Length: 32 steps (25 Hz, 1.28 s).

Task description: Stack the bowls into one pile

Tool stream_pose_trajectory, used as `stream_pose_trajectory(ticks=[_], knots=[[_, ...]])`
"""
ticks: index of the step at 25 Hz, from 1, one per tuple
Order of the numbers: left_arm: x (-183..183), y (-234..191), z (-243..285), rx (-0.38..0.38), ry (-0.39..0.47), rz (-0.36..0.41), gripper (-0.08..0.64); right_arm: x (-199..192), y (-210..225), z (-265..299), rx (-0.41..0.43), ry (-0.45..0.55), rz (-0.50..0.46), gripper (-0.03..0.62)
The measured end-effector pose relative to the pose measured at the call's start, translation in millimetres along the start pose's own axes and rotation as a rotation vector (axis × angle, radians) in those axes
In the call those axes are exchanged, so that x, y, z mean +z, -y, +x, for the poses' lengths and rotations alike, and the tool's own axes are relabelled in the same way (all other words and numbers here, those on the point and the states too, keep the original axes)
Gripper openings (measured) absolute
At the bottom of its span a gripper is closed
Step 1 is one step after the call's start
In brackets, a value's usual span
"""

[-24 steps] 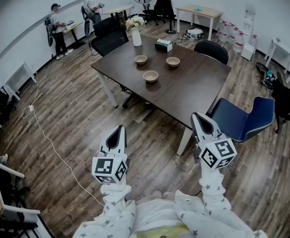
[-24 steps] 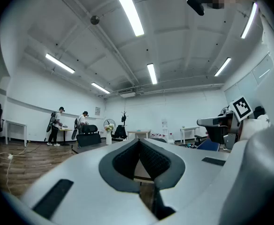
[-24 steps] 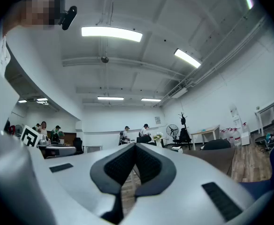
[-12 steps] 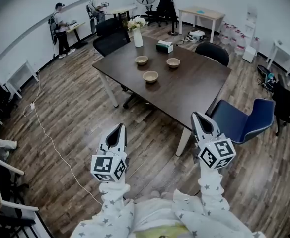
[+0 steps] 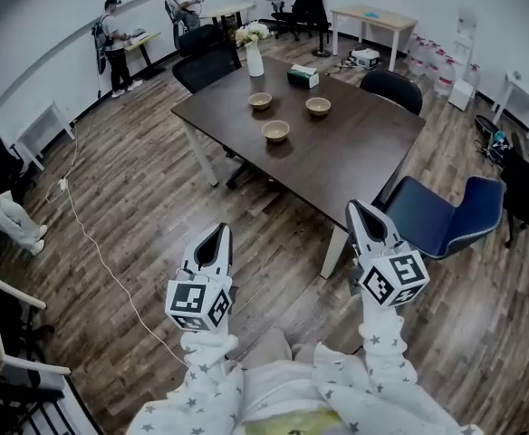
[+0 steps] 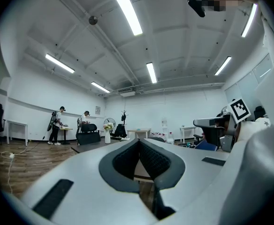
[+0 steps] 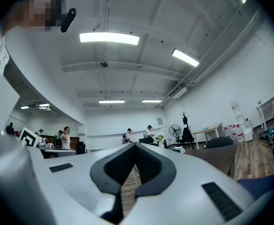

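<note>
Three tan bowls stand apart on the dark brown table [image 5: 337,166] far ahead: one nearest me [image 5: 275,131], one at the back left [image 5: 261,101], one at the back right [image 5: 318,106]. My left gripper [image 5: 217,234] is over the wood floor, well short of the table, jaws shut and empty. The right gripper [image 5: 356,210] hovers near the table's front corner, also shut with nothing in it. In the left gripper view my left gripper [image 6: 139,142] has its pads meeting; in the right gripper view my right gripper [image 7: 135,147] shows the same.
A white vase of flowers [image 5: 254,54] and a green tissue box [image 5: 303,77] stand at the table's far end. A blue chair [image 5: 450,216] sits at its right, black chairs [image 5: 208,65] at the far side. A white cable [image 5: 92,261] runs over the floor. People stand at desks [image 5: 115,43] at far left.
The view has drifted slightly forward, so the table and bowls sit a little higher and closer. Both grippers keep their places and stay shut. A person's legs have come in at the left edge.
</note>
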<state>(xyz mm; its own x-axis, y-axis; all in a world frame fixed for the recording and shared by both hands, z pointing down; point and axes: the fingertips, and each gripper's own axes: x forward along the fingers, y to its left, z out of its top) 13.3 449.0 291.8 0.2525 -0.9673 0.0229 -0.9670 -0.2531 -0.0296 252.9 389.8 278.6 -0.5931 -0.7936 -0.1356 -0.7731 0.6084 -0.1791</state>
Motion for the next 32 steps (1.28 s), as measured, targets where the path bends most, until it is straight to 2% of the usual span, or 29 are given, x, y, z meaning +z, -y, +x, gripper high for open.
stream_pose_trajectory(ticks=[7, 13, 32], knots=[[-13, -5, 15, 0.001, -0.026, -0.013, 0.026, -16, 8, 14, 0.009, -0.032, 0.010, 0.021], [-26, -24, 48, -0.016, -0.041, -0.035, 0.026, -31, 17, 45, 0.000, -0.058, 0.016, 0.021], [-45, -135, 209, -0.120, -0.081, -0.081, 0.026, -71, 59, 217, -0.079, -0.102, 0.068, 0.021]])
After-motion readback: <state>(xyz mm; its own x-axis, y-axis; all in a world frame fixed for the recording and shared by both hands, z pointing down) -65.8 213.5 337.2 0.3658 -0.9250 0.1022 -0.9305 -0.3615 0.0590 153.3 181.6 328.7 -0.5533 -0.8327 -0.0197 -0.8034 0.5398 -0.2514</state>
